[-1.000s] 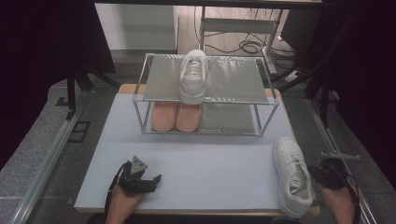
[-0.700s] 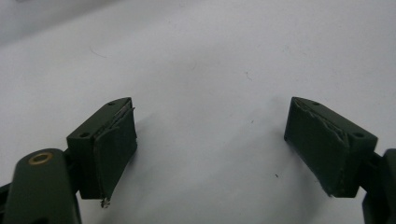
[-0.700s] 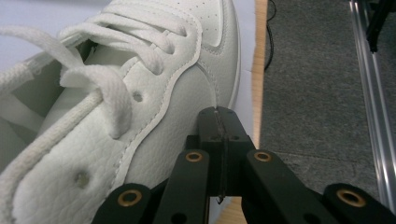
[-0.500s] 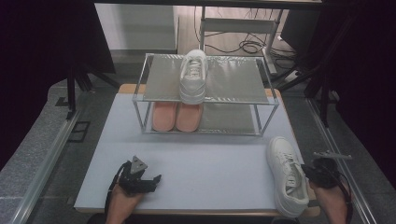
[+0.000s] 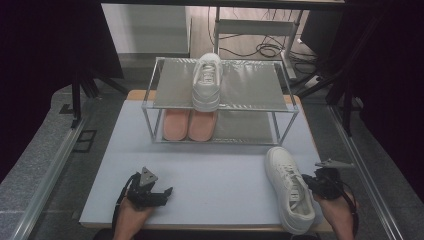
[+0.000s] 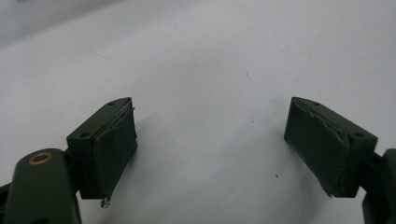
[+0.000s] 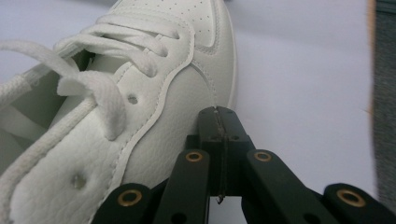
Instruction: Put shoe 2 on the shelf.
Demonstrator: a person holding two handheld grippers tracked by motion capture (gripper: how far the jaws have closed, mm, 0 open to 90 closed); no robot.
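Your right gripper (image 7: 218, 112) has its jaws pressed together with nothing between them, and their joined tip rests against the outer side of the white sneaker (image 7: 140, 107). That reads as a push rather than a pick: closed jaws make 1 blunt point for nudging the shoe sideways across the table (image 5: 210, 165). In the high view the right gripper (image 5: 320, 182) sits just beside the sneaker (image 5: 289, 192) at the table's near right corner, toe pointing toward the rack (image 5: 220, 100).

The sneaker is smooth white leather with stitched seams, small vent holes, flat cotton laces and a thick rubber sole; its side should give a little under pressure.

Your left gripper (image 6: 210, 154) holds its jaws wide apart over bare table, pads worn and ragged at the edges. It waits near the left front (image 5: 147, 190), likely ready to catch the shoe.

The rack is a thin metal frame with 2 dull grey shelves: 1 matching sneaker (image 5: 207, 80) lies on top, and 2 pink shoes (image 5: 189, 124) lie side by side below.
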